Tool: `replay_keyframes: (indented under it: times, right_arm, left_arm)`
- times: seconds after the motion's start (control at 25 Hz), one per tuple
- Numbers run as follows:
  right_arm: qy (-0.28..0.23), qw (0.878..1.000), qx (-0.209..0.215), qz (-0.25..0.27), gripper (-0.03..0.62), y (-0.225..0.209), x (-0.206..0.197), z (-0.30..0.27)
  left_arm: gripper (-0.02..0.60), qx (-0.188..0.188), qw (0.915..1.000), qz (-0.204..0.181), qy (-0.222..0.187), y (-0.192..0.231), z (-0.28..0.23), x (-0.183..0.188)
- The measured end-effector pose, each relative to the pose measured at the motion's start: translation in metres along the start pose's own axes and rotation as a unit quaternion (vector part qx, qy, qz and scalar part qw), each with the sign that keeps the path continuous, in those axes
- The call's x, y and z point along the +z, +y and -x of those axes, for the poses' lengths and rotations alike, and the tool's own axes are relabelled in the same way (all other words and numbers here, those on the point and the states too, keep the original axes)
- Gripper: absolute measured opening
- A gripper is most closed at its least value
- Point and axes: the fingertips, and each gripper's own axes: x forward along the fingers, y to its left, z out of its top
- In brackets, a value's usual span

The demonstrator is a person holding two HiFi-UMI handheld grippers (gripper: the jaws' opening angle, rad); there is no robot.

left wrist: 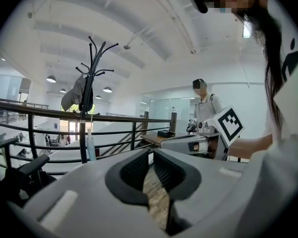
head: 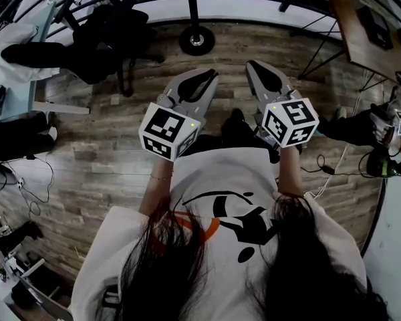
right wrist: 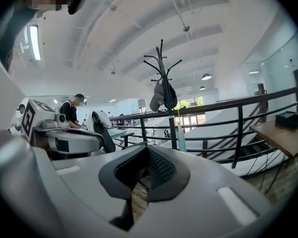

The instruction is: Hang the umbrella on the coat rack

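The black coat rack [left wrist: 84,98] stands ahead by the railing; only its round base [head: 196,40] and the foot of its pole show in the head view. A grey item [left wrist: 74,94] hangs from its hooks. A slim pale-blue folded umbrella [left wrist: 91,148] hangs along the pole, also seen as the umbrella [right wrist: 181,134] beside the rack [right wrist: 165,90] in the right gripper view. My left gripper [head: 210,74] and right gripper [head: 252,65] are held side by side at chest height, pointing toward the rack, well short of it. Both are shut with nothing between the jaws.
A black railing [left wrist: 114,119] runs behind the rack. A black office chair [head: 110,32] stands left of the base and a wooden desk [head: 364,29] is at far right. Other people [left wrist: 207,105] stand at both sides. Cables [head: 324,169] lie on the wood floor.
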Motion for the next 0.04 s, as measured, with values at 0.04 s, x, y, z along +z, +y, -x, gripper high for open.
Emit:
replay_keyframes:
  times: [0.04]
  right_arm:
    - [-0.001, 1.0, -0.005, -0.001, 0.02, -0.0032, -0.0002, 0.0015]
  left_arm:
    - [0.031, 0.0, 1.0, 0.0, 0.0, -0.0002, 0.0003, -0.0004]
